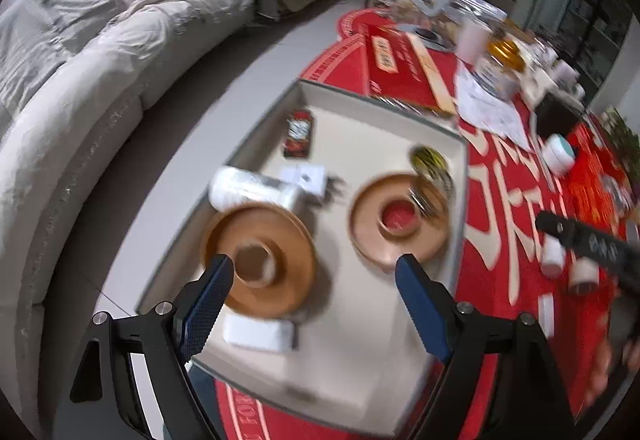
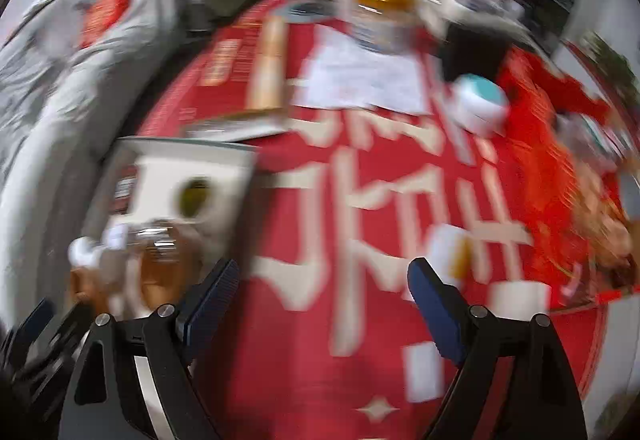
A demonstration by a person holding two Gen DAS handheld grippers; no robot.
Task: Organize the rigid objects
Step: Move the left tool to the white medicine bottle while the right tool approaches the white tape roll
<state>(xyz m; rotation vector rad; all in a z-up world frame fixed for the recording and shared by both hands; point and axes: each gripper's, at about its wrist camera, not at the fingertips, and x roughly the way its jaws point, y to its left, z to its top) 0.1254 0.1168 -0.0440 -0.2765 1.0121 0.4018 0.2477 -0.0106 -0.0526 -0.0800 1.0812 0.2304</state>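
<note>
Two wooden dishes (image 1: 260, 260), one tray (image 1: 384, 115)

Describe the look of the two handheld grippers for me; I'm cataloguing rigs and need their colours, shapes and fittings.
Both match. The left gripper has two flat, tapered fingers faced with dark blue, finely textured pads. They sit on angular matte-black brackets joined by round silver bolt heads. The right gripper has the same blue pads, black frame and silver bolts. No cables, printed markings or sleeves are visible on either.
</note>
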